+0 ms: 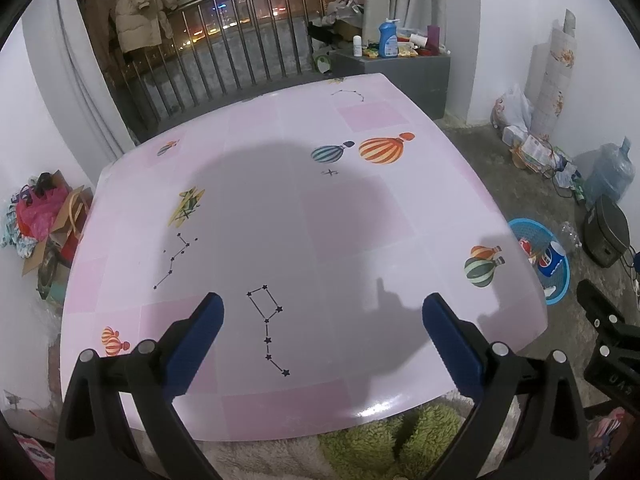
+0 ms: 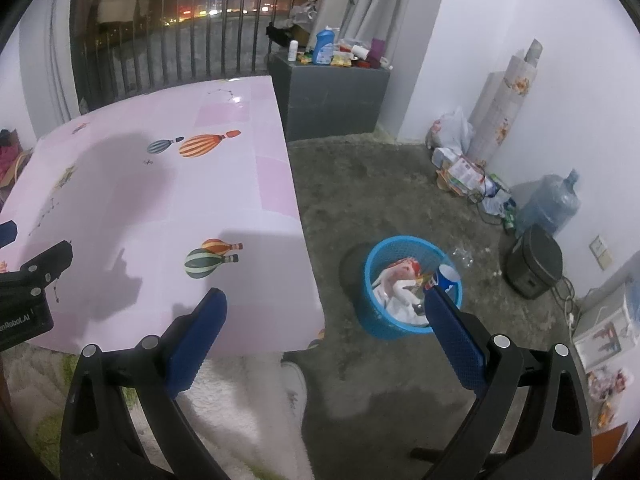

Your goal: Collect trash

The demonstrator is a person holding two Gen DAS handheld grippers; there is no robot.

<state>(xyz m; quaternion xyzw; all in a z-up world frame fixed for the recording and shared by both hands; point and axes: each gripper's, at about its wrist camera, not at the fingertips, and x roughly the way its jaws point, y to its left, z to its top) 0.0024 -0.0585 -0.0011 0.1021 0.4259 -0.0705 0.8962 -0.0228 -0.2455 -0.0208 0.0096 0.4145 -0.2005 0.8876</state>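
A blue mesh trash basket (image 2: 370, 316) stands on the floor right of the table; it holds a Pepsi can (image 2: 447, 277), white wrappers and a red-and-white packet. The basket also shows in the left wrist view (image 1: 558, 292). My right gripper (image 2: 325, 300) is open and empty, held over the table's right front corner and the floor, left of and near the basket. My left gripper (image 1: 323, 306) is open and empty above the near part of the pink table (image 1: 280, 208). The right gripper's body (image 1: 612, 344) shows at the left view's right edge.
The table top bears only printed balloons and star patterns. A clear plastic bottle (image 2: 462, 257) lies behind the basket. A dark rice cooker (image 2: 534, 262), a water jug (image 2: 550, 204), bags and cables sit along the right wall. A grey cabinet (image 2: 332, 92) with bottles stands behind.
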